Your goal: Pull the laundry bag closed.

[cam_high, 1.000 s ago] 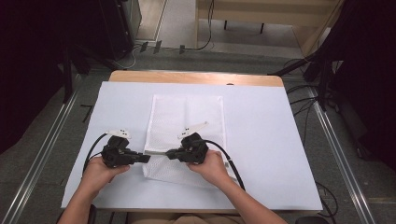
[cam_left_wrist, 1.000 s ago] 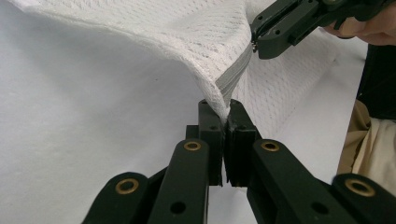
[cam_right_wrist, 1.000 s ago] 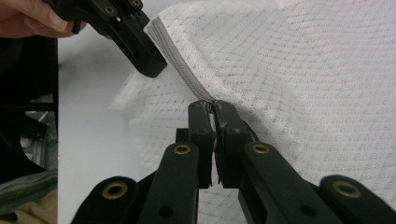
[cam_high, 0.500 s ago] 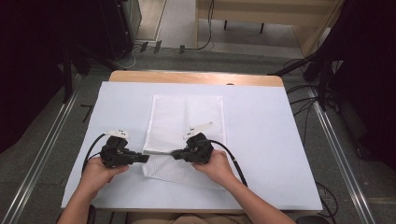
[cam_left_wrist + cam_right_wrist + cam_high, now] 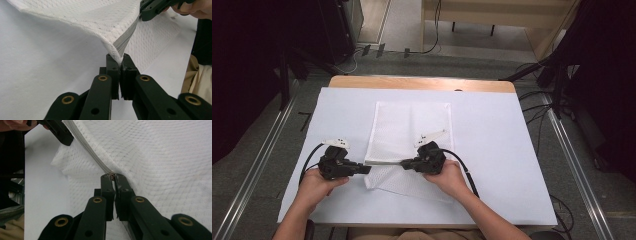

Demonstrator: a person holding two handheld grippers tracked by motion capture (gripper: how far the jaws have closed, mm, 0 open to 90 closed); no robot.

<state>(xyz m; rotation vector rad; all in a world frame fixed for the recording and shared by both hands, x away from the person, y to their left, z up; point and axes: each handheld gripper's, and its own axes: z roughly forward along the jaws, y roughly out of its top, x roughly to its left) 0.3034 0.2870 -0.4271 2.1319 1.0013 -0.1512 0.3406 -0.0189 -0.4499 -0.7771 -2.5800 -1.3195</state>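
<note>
A white mesh bag (image 5: 412, 125) lies flat in the middle of the white-covered table (image 5: 507, 150), its near edge lifted and a lower layer spread out beneath it. My left gripper (image 5: 368, 170) is shut on the bag's near left corner (image 5: 117, 53), at the end of the grey zipper (image 5: 125, 42). My right gripper (image 5: 403, 164) points left along the same edge and is shut on the zipper line (image 5: 92, 155); something small and coppery shows at its tips (image 5: 113, 176). The right gripper (image 5: 152, 8) and the left gripper (image 5: 58, 132) each appear in the other's view.
A strip of bare wood (image 5: 422, 82) shows at the table's far edge. Metal rails (image 5: 257, 150) run along the floor on both sides, with cables and dark equipment (image 5: 332, 30) behind the table. A trouser leg (image 5: 197, 75) is close to the table's near edge.
My right gripper has slid a little to the right along the bag's near edge, widening the gap to the left gripper. The left gripper has stayed put.
</note>
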